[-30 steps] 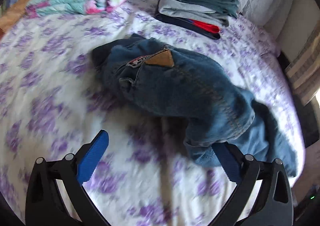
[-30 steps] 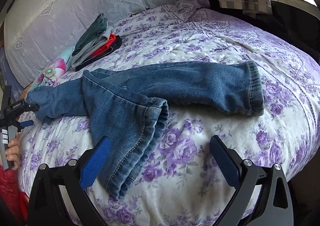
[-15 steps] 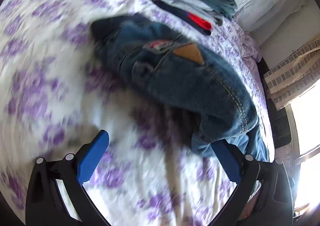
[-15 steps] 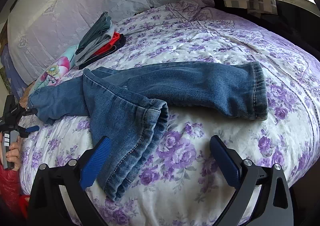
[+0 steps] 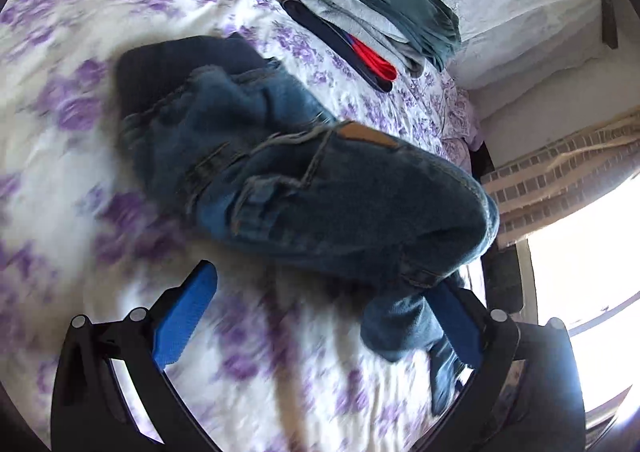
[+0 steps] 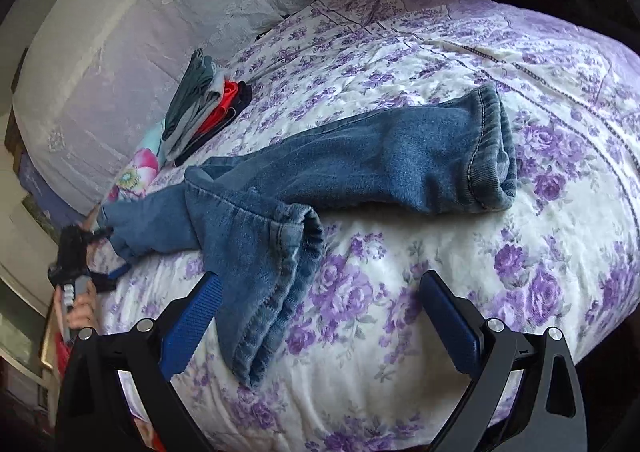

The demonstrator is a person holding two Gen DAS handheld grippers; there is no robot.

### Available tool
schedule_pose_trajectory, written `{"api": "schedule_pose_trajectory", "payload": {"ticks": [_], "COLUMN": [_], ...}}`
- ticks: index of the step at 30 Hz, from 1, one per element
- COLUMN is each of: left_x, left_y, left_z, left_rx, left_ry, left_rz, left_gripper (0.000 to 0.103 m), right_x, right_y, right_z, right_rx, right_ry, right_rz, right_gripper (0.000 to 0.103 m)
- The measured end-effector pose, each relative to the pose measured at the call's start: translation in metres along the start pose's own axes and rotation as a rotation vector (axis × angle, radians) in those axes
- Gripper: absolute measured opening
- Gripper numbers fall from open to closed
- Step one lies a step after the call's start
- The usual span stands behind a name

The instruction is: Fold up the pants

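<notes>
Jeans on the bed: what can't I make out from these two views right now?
- Left wrist view: motion blur smears the jeans, so the waistband fastening cannot be read.
- Left wrist view: denim covers the left gripper's right finger; contact unclear.
- Right wrist view: the left gripper is small and blurred at the frame edge.
- Right wrist view: the folded pile is too small to count.

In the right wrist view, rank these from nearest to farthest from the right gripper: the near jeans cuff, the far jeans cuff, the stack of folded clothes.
From the right gripper:
1. Near jeans cuff, just ahead, by its left finger.
2. Far jeans cuff, ahead and to the right, mid-bed.
3. Stack of folded clothes, far left, by the pillows.
</notes>
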State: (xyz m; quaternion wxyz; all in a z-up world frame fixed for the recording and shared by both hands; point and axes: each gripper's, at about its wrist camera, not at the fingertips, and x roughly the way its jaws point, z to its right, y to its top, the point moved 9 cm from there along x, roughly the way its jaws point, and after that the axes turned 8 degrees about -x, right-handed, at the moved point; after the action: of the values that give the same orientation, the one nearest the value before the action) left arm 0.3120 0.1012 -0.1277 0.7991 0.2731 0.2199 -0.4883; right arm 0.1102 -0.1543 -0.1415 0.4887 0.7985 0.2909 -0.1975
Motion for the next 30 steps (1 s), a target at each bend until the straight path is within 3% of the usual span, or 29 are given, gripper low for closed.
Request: {"api": "schedule_pose_trajectory", "payload": {"ticks": [3, 7, 10, 13, 16, 18, 20, 22, 25, 27, 30], "left_x": [-0.014, -0.038, -0.033, -0.023, -0.019, -0.028, -0.046, -0.047, -0.024, -0.005, 0.019], "left_y": [-0.009, -0.003, 0.009, 0.016, 0.019, 0.022, 0.031, 0.038, 0.045, 0.05, 0.063], "left_z": [-0.002, 0.01, 0.007, 0.0, -0.007, -0.012, -0.02, -0.025, -0.03, -0.035, -0.041], "left_rx": [0.068, 0.169, 0.12, 0.001, -0.112, -0.156, -0.169, -0.177, -0.199, -0.199, -0.153], "left_ry": [0.063, 0.129, 0.113, 0.018, -0.074, -0.087, -0.054, -0.022, -0.003, 0.029, 0.158], "left_rz": [0.04, 0.155, 0.118, 0.056, 0.016, 0.061, 0.145, 0.156, 0.082, 0.054, 0.066], "left_gripper": [0.099, 0.099, 0.099, 0.099, 0.099, 0.099, 0.099, 0.099, 0.099, 0.099, 0.099], "right_x": [0.019, 0.057, 0.074, 0.075, 0.07, 0.067, 0.07, 0.071, 0.073, 0.074, 0.076], "right_y": [0.019, 0.039, 0.05, 0.052, 0.054, 0.056, 0.054, 0.052, 0.051, 0.051, 0.052], "right_z": [-0.002, -0.015, -0.02, -0.027, -0.015, 0.0, 0.01, 0.01, 0.004, -0.002, -0.015], "right_rx": [0.045, -0.023, -0.049, -0.076, -0.039, 0.017, 0.066, 0.054, 0.005, 0.009, -0.024], "right_ry": [0.02, -0.018, -0.06, -0.01, 0.023, 0.049, 0.092, 0.092, 0.045, 0.074, 0.084], "right_rz": [0.007, -0.004, 0.018, 0.044, 0.05, 0.051, 0.033, 0.036, 0.044, 0.042, 0.034], "right_gripper": [0.1, 0.1, 0.1, 0.096, 0.06, 0.03, 0.024, 0.023, 0.028, 0.047, 0.071]}}
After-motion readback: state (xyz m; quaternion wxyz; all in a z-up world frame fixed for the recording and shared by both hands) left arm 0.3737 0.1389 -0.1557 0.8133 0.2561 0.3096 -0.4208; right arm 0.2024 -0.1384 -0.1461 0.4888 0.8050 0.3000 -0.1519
